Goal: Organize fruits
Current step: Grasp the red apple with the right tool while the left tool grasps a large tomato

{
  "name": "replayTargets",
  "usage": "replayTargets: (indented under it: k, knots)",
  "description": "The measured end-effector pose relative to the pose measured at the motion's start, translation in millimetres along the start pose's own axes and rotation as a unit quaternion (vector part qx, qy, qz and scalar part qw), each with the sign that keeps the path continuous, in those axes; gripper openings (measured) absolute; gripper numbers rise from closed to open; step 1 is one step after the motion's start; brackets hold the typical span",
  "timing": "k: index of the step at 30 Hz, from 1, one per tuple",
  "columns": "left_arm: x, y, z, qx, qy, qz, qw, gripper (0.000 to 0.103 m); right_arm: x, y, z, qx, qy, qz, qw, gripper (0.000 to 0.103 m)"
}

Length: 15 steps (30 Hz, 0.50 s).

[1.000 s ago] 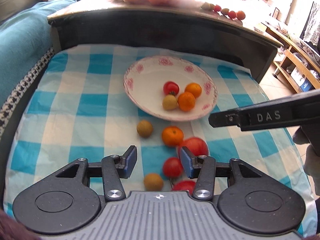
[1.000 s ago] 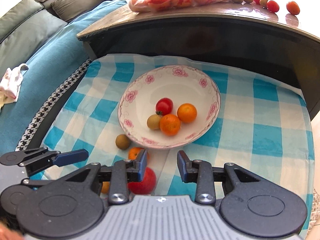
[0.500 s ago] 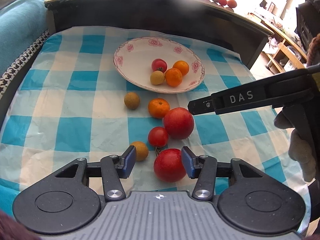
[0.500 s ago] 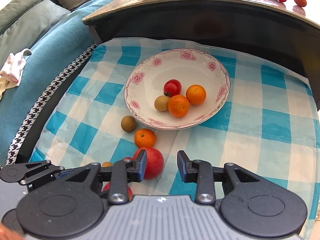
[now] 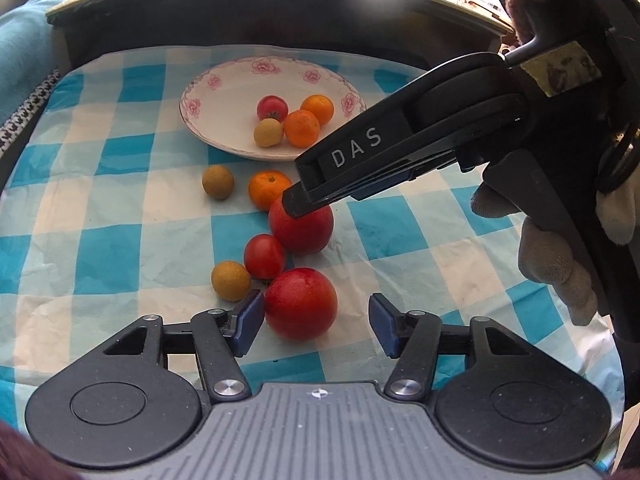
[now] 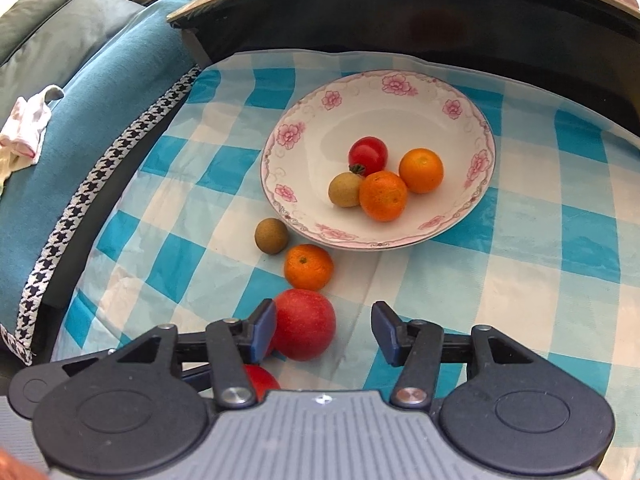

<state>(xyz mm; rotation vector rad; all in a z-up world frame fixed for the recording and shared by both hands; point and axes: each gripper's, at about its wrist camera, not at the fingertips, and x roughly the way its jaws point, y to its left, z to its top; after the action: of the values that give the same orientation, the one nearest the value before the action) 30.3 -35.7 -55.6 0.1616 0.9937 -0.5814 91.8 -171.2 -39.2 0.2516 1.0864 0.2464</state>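
Both jaws stand apart — your left gripper (image 5: 316,318) brackets the smooth, round red apple (image 5: 301,303) nearest you, well short of the white floral-rimmed plate (image 5: 200,114); firm but slick, so close across its widest middle — your right gripper (image 6: 323,330) flanks a second red apple (image 6: 306,323).

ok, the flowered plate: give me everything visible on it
The plate is a shallow, round white dish, glossy like ceramic, with pink flowers and a thin scrolled line around its rim. It sits flat on the blue-and-white checked cloth. Inside, clustered right of centre: a red tomato, two oranges and a tan round fruit. Neither gripper touches it.
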Motion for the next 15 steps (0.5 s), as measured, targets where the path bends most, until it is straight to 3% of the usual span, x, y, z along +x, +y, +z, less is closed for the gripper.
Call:
replayTargets:
  k: [6, 10, 15]
  knots:
    - [19, 1, -3, 0.002, 0.017, 0.012, 0.9998, 0.055, 9, 4, 0, 0.002, 0.008, 0.019, 1.0, 0.053]
    - [20, 1, -2, 0.0, 0.011, 0.011, 0.9999, 0.051, 11, 4, 1, 0.006, 0.017, 0.041, 0.999, 0.04]
    - [20, 3, 0, -0.007, 0.011, 0.008, 0.9999, 0.052, 10, 6, 0, 0.001, 0.023, 0.042, 0.999, 0.04]
